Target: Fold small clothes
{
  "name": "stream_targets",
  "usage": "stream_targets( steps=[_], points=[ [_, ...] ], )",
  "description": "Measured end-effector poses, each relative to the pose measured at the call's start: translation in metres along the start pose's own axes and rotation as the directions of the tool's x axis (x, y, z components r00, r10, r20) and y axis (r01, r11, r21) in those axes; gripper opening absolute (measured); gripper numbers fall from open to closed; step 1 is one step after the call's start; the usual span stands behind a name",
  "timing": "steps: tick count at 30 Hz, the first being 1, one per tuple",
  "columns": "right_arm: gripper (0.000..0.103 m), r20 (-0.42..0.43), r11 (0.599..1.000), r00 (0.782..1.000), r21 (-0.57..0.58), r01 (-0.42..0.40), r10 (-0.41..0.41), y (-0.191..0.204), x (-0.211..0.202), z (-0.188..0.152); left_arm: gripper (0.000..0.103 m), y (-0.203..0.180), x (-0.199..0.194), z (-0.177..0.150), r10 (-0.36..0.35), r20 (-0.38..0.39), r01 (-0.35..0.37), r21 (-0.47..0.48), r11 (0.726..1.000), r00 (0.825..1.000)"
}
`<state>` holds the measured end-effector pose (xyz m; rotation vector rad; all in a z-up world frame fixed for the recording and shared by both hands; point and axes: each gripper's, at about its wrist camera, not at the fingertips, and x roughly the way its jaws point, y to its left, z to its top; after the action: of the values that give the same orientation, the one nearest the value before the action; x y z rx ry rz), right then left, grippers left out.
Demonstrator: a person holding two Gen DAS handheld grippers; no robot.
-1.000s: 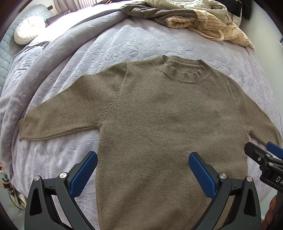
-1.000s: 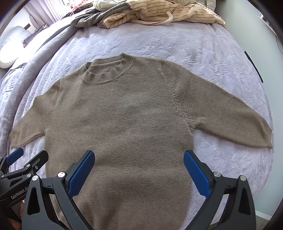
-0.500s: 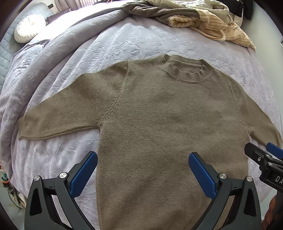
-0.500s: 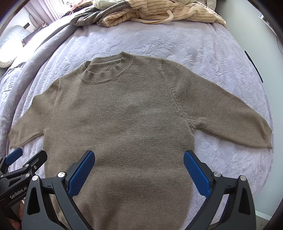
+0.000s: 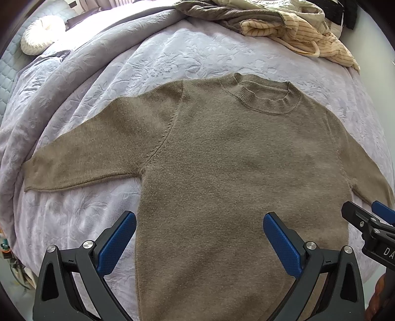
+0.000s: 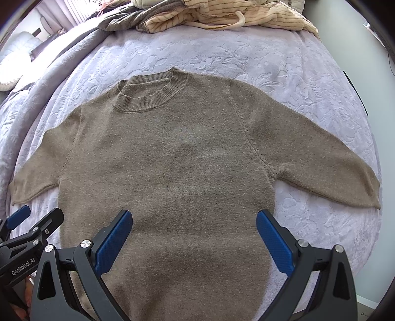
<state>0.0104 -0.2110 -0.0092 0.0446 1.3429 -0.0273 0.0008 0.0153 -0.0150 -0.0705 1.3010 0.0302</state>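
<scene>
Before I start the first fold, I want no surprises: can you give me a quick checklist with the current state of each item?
1. Sweater lying flat, front up, collar away from the grippers: ok.
2. Both sleeves spread out to the sides, left sleeve and right sleeve: ok.
3. Left gripper open and holding nothing: ok.
4. Right gripper open and holding nothing: ok.
5. Pile of other clothes apart from the sweater, beyond the collar: ok.
6. Bottom hem straight: cannot tell, it lies below the frame in both views.
</scene>
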Motion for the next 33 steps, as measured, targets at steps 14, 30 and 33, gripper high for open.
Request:
stream_targets(
  steps=[14,30,33],
  points=[
    [0.101,-0.036,1.000,0.999,-0.019,0.021,-0.021,0.008,0.014,-0.006,0.103,0.009,0.015,-0.003,-0.006,-0.009,0.005,-0.020,1.000,1.000],
    [0.101,-0.060,0.997,0.997,-0.060,0.039,-0.043,0.026,0.022,-0.010,0.103,0.015,0.024,-0.012,-0.067,-0.038,0.066,-0.036,0.997,0.997],
    [0.101,-0.068,0.997,0.997,-0.069,0.041,-0.046,0.032,0.023,-0.012,0.103,0.023,0.030,-0.015,-0.094,-0.048,0.092,-0.056,0.994,0.994]
  ],
)
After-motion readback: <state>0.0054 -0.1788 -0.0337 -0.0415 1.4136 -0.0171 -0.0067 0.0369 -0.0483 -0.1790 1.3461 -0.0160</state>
